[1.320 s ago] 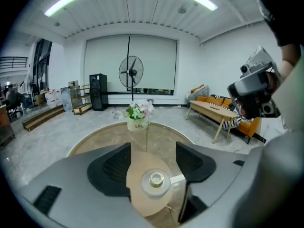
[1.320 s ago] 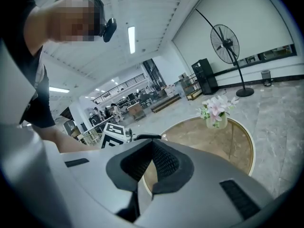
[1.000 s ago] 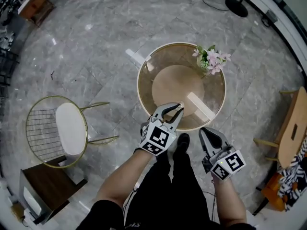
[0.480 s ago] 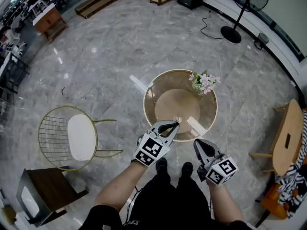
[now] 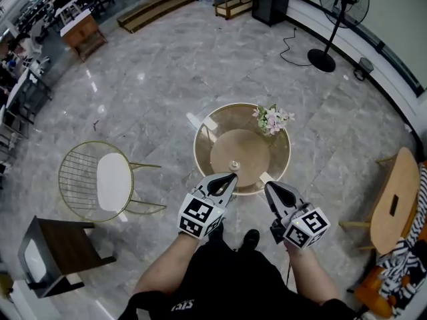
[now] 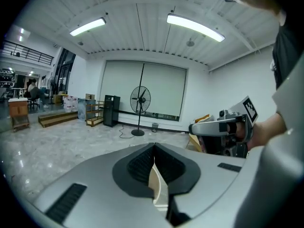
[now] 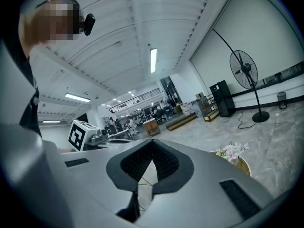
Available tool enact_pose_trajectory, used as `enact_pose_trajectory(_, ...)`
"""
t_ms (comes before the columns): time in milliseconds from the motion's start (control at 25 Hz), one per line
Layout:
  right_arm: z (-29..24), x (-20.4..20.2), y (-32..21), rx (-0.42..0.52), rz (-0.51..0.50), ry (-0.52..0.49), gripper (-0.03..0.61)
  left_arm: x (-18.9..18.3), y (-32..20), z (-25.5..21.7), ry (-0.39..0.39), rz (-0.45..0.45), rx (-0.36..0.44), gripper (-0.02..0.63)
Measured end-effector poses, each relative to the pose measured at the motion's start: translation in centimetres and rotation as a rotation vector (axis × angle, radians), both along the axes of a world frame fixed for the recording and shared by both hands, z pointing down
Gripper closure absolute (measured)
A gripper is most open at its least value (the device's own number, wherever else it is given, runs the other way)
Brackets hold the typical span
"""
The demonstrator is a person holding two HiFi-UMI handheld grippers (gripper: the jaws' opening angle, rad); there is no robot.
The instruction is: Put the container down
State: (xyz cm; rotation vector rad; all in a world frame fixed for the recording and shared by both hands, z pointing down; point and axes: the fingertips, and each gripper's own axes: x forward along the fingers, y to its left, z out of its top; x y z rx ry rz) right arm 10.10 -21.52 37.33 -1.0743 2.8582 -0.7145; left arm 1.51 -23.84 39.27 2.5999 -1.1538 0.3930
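Ahead on the round table (image 5: 200, 133) we see the container (image 5: 234, 165), just beyond our left gripper (image 5: 231, 177) and farther from our right gripper (image 5: 269, 186), both pinched together and empty.

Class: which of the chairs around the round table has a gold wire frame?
The wire chair left of the round table, with a white seat pad. The dark chair and the pale chair are wooden.

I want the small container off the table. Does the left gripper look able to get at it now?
Probably yes: the container stands alone on the table just ahead of the left gripper, nothing between them, though its shut fingers must open first.
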Motion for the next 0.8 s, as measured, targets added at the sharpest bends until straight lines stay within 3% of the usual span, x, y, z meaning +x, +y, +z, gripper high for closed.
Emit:
enact_pose_trajectory(160, -1.2, 3.3, 1.5, 0.001, -0.012, -0.027, 0.565, 2.4, 2.8, -2.3, -0.068, -0.013, 0.058, 0.597)
enact_pose_trajectory(400, -2.1, 4.9, 2.1, 0.009, -0.089, -0.064, 0.565, 2.7, 4.7, -4.8, -0.098, -0.142, 0.097, 0.597)
enact_pose_trajectory(600, -3.9, 4.4, 2.3, 0.041, -0.126, -0.064, 0.565, 1.3, 5.5, -6.6, -0.071, -0.238, 0.153, 0.597)
enact_pose_trajectory(800, -5.6, 3.9, 2.8, 0.101, -0.112, -0.016, 0.565, 0.2, 4.8, -7.4, -0.022, -0.231, 0.148, 0.597)
